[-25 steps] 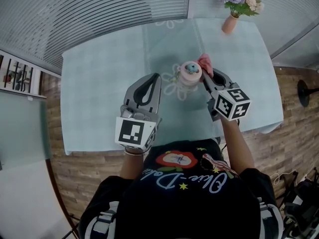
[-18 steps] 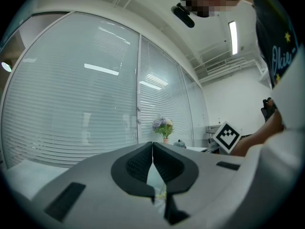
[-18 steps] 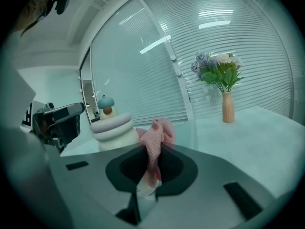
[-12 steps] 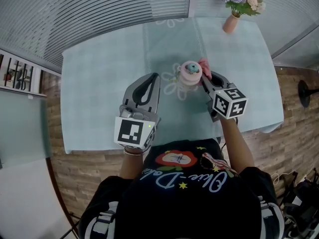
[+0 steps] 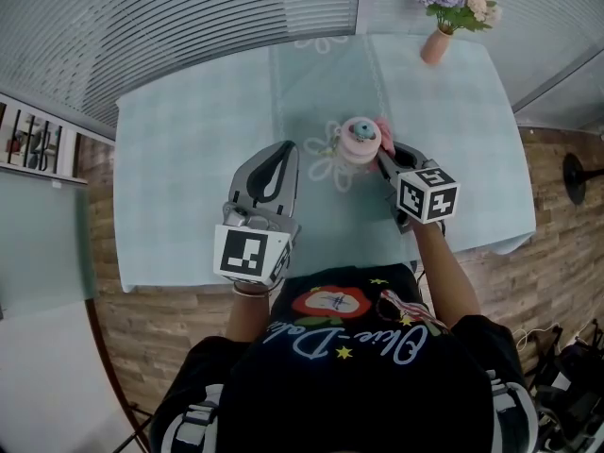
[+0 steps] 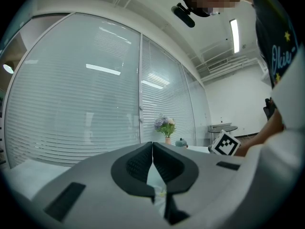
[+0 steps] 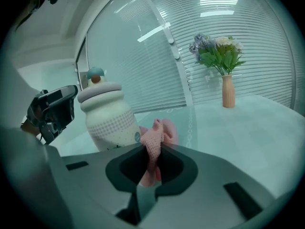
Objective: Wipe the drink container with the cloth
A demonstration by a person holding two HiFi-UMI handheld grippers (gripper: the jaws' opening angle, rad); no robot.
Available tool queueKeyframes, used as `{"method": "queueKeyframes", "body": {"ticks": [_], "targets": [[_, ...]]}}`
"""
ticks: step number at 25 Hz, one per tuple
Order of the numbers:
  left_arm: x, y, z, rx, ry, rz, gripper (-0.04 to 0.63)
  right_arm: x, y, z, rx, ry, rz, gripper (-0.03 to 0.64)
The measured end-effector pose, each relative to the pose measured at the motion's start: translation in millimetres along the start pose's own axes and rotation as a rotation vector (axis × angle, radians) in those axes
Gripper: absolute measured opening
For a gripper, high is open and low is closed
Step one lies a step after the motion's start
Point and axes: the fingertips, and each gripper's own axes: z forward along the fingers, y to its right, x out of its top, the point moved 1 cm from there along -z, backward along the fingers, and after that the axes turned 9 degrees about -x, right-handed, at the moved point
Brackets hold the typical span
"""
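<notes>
The bottle (image 5: pixel 360 140) stands upright near the middle of the table (image 5: pixel 189 159), on a pale green tablecloth. The right gripper (image 5: pixel 382 154) has its jaws clamped on a pink cloth (image 7: pixel 155 137), which bunches up against the bottle's right side. The left gripper (image 5: pixel 288 151) hangs to the bottle's left, towards the near edge, jaws closed together with nothing between them. A vase of flowers (image 5: pixel 436 43) stands at the far right corner.

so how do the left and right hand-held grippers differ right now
The left hand-held gripper is shut on nothing; the right hand-held gripper is shut on the pink cloth. The right one is close beside the drink container; the left one is held apart from it. Both have their jaws closed.
</notes>
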Motion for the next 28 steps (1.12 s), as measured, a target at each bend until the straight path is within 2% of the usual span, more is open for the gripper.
{"method": "queueKeyframes", "body": {"ticks": [20,28], "targets": [[1,2,-2,-0.008,0.008,-0.001,0.005,-19,4,8,-0.035,-0.072,-0.049,0.035],[2,1,-5,-0.004,0.013,-0.001,0.005,-6,20,-1,-0.077,-0.038,-0.061,0.035]]}}
